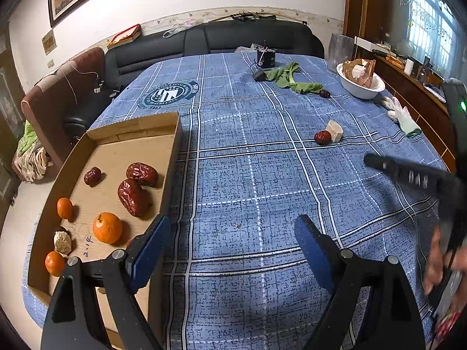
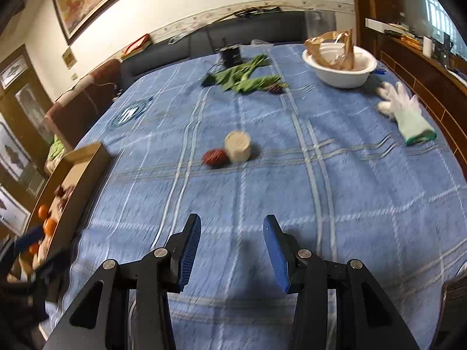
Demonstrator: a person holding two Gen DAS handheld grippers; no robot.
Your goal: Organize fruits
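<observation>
A shallow cardboard box sits at the table's left edge and holds several red dates, mandarins and a pale chunk. My left gripper hovers open at the box's right wall, nothing between its blue pads. On the blue cloth further out lie a red date touching a pale beige chunk. Another dark date lies by the greens. My right gripper stands open and empty above the cloth, short of that date and chunk; it shows blurred at the right in the left wrist view.
A white bowl with a crumpled brown bag stands at the back right. A white glove lies near the right edge. Green leaves and a small black device lie at the far side, with a dark sofa behind. A person's hand shows at right.
</observation>
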